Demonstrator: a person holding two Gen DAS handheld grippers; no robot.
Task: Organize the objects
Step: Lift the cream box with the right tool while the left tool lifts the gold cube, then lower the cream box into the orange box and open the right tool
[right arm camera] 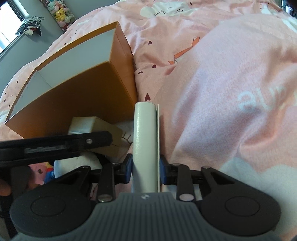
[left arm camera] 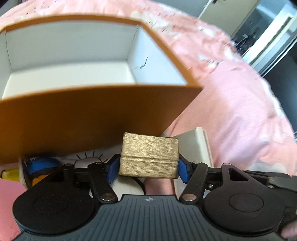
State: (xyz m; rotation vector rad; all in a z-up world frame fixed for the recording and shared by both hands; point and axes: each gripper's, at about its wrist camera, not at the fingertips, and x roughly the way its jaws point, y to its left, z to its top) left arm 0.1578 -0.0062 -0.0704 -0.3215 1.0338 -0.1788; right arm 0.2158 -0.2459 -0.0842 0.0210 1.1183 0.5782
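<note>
My left gripper [left arm camera: 148, 165] is shut on a gold block [left arm camera: 149, 156], held just in front of the near wall of an open orange box [left arm camera: 92, 115] with a white inside. My right gripper [right arm camera: 145, 166] is shut on a pale grey book [right arm camera: 145, 133], held spine up to the right of the box [right arm camera: 74, 100]. The book also shows in the left wrist view [left arm camera: 196, 146], right of the gold block. The gold block shows in the right wrist view [right arm camera: 105, 133], behind the left gripper's black arm. The box looks empty inside.
Everything sits on a pink patterned bedcover [right arm camera: 222, 83]. A blue and yellow soft toy [left arm camera: 35, 166] lies at the box's lower left. A grey wall with plush toys [right arm camera: 61, 13] and a window is at the far left. A mirrored door [left arm camera: 259, 27] is at far right.
</note>
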